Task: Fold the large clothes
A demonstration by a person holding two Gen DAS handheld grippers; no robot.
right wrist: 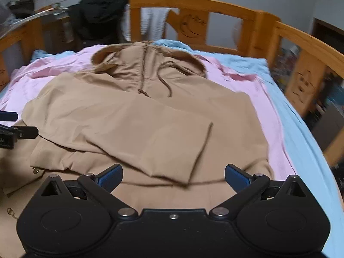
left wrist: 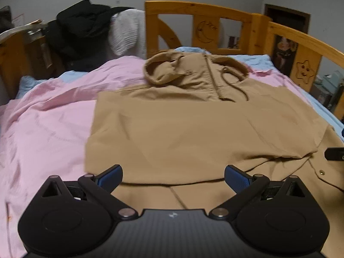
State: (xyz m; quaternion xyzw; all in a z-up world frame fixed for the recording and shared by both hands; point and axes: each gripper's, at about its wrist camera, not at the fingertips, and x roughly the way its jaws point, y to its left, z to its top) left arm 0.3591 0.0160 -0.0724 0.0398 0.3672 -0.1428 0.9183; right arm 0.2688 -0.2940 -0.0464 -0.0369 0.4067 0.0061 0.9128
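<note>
Tan hooded jacket [left wrist: 193, 129] lies flat on the pink-sheeted bed [left wrist: 49, 118], sleeves folded in; left gripper [left wrist: 173, 177] and right gripper [right wrist: 173, 177] jaws released, empty; fabric soft, limp, probably light—pinch hem corners.

Two handheld grippers, both spread wide and holding nothing. The left gripper [left wrist: 173, 177] points forward and slightly downward, its two blue-padded fingers [left wrist: 110, 177] splayed far apart on black linkage arms. The right gripper [right wrist: 173, 177] sits in the same pose, fingers [right wrist: 236, 177] equally wide. Each gripper's tip shows at the edge of the other's view, so they sit side by side, near each other.
</note>
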